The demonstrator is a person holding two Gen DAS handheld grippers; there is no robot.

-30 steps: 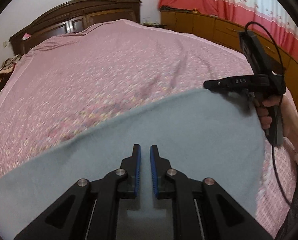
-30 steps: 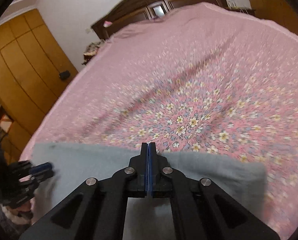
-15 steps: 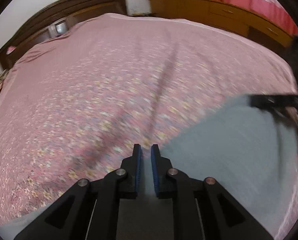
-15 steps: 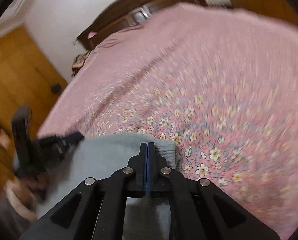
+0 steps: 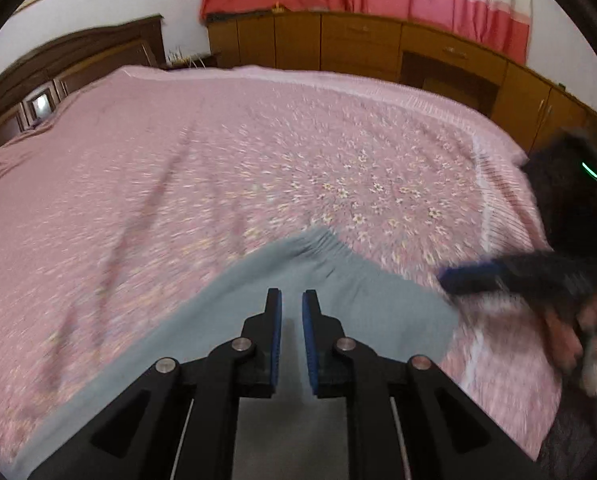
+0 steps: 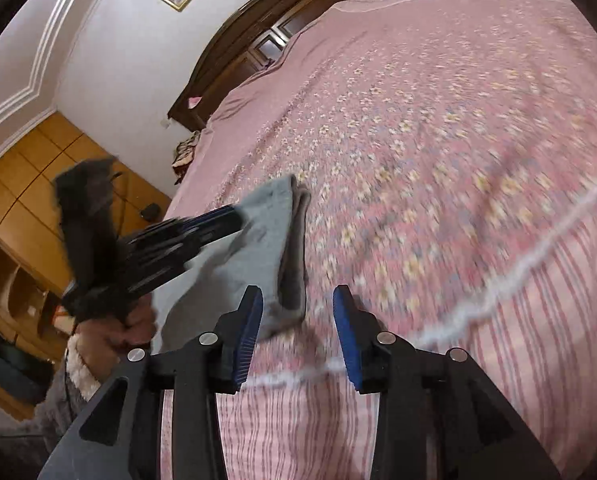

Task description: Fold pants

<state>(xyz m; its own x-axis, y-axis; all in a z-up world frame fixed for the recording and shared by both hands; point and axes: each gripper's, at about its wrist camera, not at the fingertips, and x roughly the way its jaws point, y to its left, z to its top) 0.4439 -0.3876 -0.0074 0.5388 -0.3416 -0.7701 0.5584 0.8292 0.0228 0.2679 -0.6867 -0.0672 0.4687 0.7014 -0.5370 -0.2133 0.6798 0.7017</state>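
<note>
The grey pants (image 5: 238, 300) lie on the pink flowered bed (image 5: 258, 160), with the ribbed waistband bunched just beyond my left gripper (image 5: 291, 296). Its jaws stand a narrow gap apart with grey cloth in it, and the cloth travels with them. From the right wrist view, the left gripper (image 6: 238, 216) holds up a folded layer of the pants (image 6: 258, 248). My right gripper (image 6: 298, 296) has its jaws opening; the pants' corner sits by the left pad, and the pads are not pressing on it. It shows blurred in the left wrist view, right gripper (image 5: 446, 276).
The bed's striped border (image 6: 498, 320) runs along the near edge. A dark headboard (image 5: 58, 68) stands at the far end, wooden cabinets (image 5: 358, 44) under a red-and-white curtain beyond the bed, a wardrobe (image 6: 18, 200) at left. A person's hand (image 6: 134, 320) holds the left gripper.
The left gripper swept across with the pants, bringing one end over toward the right gripper. The right gripper's jaws, shut on the cloth before, have come apart. Both views swung and blurred.
</note>
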